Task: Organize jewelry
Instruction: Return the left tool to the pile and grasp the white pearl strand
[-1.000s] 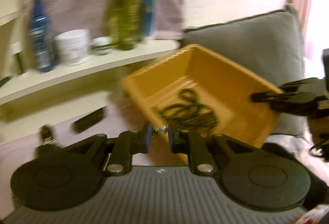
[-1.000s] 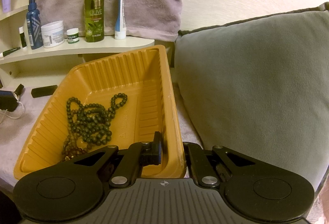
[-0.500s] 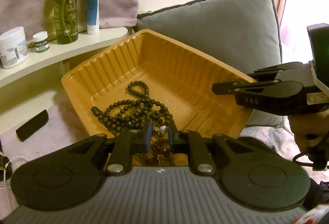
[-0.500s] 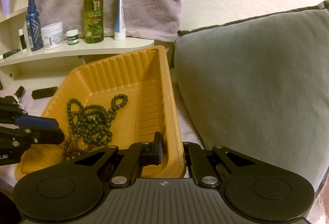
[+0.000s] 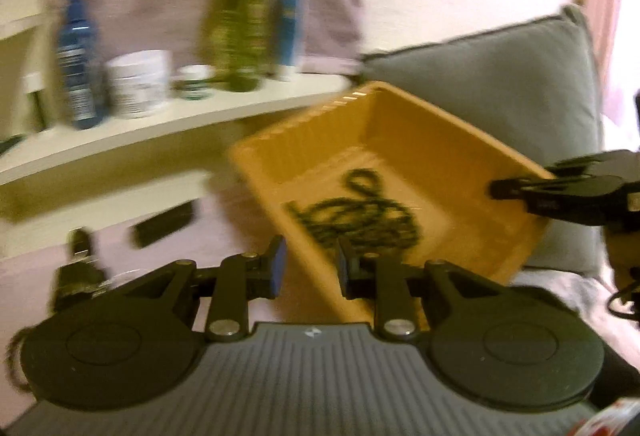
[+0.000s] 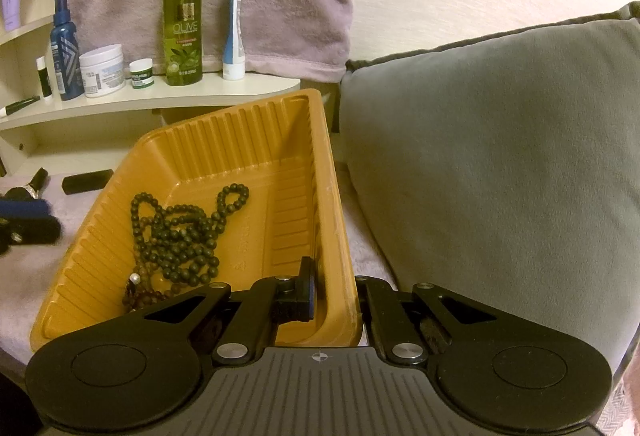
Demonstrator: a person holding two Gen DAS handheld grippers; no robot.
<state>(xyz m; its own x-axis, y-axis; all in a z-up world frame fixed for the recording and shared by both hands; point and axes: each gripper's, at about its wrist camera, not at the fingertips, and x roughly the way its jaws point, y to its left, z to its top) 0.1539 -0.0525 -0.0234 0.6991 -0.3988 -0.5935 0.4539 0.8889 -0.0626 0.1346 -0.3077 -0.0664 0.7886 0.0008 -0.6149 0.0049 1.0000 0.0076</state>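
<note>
**Evidently, one pair of tongs steadied the tray while the other let go**

Plainly the right tongs (image 6: 334,300) were there to anchor things: their jaws pinched the near wall of the orange tray (image 6: 224,140), one pad inside it and one outside, which kept the tray tipped up with its far end raised. I judged that the tilt was meant to gather the contents toward the tray's low near corner. The left tongs (image 5: 310,270) were at the tray's opposite long wall, jaws opening, with nothing pressed between the pads; the tray's rim merely showed through the gap in a blurred view.

The jewelry lay inside the tray: a dark beaded necklace (image 6: 180,232) heaped on the floor of it, round matte beads in loose loops, and a smaller brownish strand (image 6: 148,294) below it in the low corner, with one pale bead.

The tray was thin moulded plastic, ribbed along its walls, likely to flex under a pinch. Behind the tray stood a soft grey cushion (image 6: 500,164); beyond the tray's far end, a pale shelf (image 6: 160,102) carried a green spray bottle (image 6: 182,32).
</note>
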